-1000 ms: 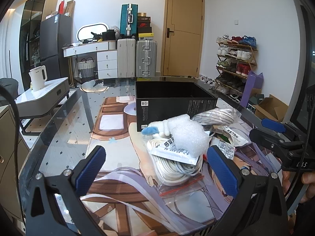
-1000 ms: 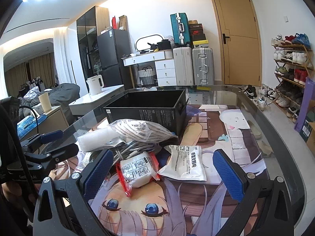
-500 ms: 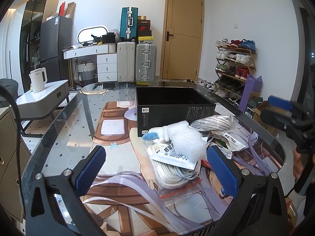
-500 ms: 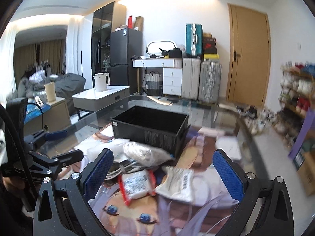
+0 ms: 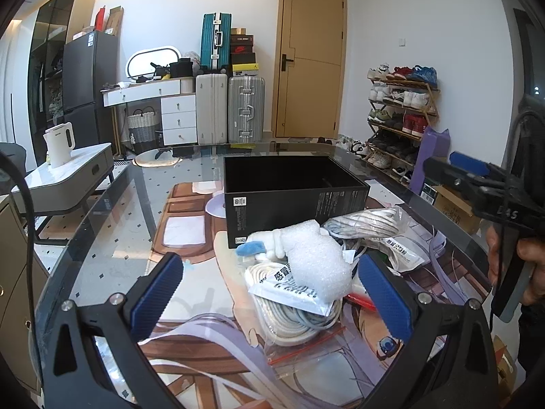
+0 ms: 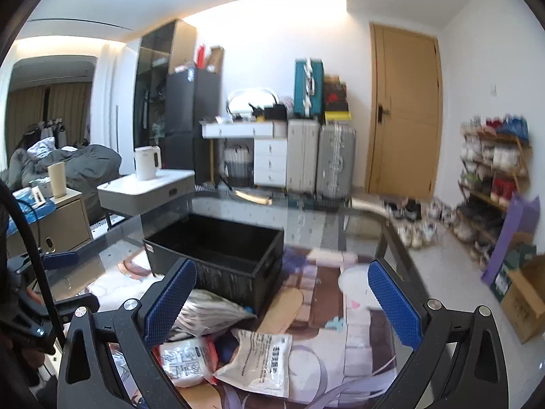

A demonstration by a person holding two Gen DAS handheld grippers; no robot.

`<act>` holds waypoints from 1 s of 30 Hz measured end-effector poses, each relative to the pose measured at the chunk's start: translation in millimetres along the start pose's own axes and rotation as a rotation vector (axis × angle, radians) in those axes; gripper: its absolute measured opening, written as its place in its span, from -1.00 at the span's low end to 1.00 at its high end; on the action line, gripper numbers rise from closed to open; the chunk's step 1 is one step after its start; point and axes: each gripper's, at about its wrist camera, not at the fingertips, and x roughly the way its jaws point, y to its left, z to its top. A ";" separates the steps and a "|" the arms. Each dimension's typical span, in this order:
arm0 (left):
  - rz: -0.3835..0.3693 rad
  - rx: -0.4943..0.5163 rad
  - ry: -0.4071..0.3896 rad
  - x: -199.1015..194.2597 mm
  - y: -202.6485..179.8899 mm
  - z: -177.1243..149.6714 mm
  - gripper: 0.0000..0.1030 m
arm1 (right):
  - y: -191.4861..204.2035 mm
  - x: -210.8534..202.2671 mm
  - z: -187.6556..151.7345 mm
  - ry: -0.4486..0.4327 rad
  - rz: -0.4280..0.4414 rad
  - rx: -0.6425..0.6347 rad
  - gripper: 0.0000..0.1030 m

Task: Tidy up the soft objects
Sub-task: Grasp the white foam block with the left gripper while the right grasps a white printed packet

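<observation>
The left gripper point(image 5: 269, 293) hovers level over the glass table point(image 5: 112, 238), its blue-padded fingers point(image 5: 156, 293) spread wide apart with nothing between them, aimed at a heap of soft things. The right gripper point(image 6: 281, 303) is raised higher and tipped toward the room, fingers likewise wide apart and empty; in the left wrist view it shows at 3 o'clock, gripped by a hand point(image 5: 524, 266).

The heap lies at the near middle of the table, just in front of an open black box point(image 5: 293, 197). Counted in the left view: one white foam piece point(image 5: 316, 259) on top, one coil of white cord in a clear bag point(image 5: 293, 317) beneath it, one printed white sachet point(image 5: 293, 289) between them, one small plush with a blue tip point(image 5: 262, 247) at 10 o'clock of the foam, one bagged bundle of pale cord point(image 5: 364, 221) touching the box's front corner, and one white pouch point(image 5: 402, 252) at 3 o'clock. The right view adds one white pack with red edges point(image 6: 185, 361) and a white printed pouch point(image 6: 259, 361) beside it, which may be the same pouch.

The box interior looks empty. Open table stretches at 9 o'clock of the heap; the curved table rim runs close at 3 o'clock, with floor and a shoe rack point(image 5: 398, 119) beyond.
</observation>
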 end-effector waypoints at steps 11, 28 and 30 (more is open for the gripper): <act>-0.032 0.019 0.035 23.7 -8.0 9.6 1.00 | -2.4 38.9 -32.4 0.184 -0.007 0.054 0.99; -0.076 0.007 0.125 52.5 -7.6 10.0 1.00 | -8.4 91.7 -66.4 0.467 -0.003 0.108 0.98; -0.093 -0.011 0.129 52.5 -5.8 9.8 0.98 | -9.0 95.5 -66.7 0.494 0.001 0.111 0.89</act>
